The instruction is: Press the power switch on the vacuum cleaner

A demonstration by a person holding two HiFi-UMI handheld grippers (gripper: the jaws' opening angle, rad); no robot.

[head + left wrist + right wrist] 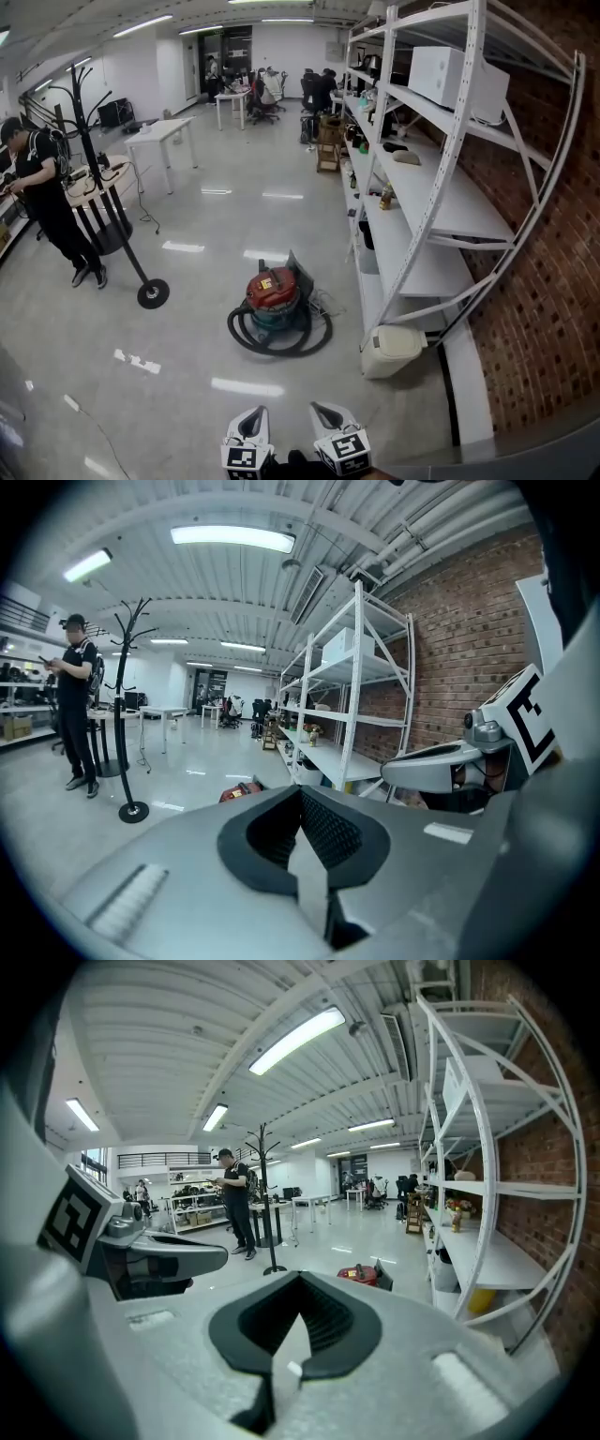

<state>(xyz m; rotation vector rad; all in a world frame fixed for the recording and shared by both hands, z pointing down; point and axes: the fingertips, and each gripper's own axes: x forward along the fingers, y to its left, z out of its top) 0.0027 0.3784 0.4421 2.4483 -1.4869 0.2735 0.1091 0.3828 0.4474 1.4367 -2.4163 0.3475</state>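
Vacuum cleaner (273, 295), a red-topped canister, stands on the floor close to the foot of the white shelving (422, 206) by the brick wall, with its black hose (281, 344) coiled round the base. A white bin (392, 349) sits just to its right. Left tool (256, 412) and right tool (325, 410) hang side by side at the near edge of the head view, well apart from the vacuum, each with jaws together and nothing between them. Both gripper views show the vacuum small and far ahead. The switch can't be picked out from here, nor whether it is on. To press well: close in, find the switch on the top, use one closed tip as a poker, push straight down, clear the hose loop, and expect the canister might roll.
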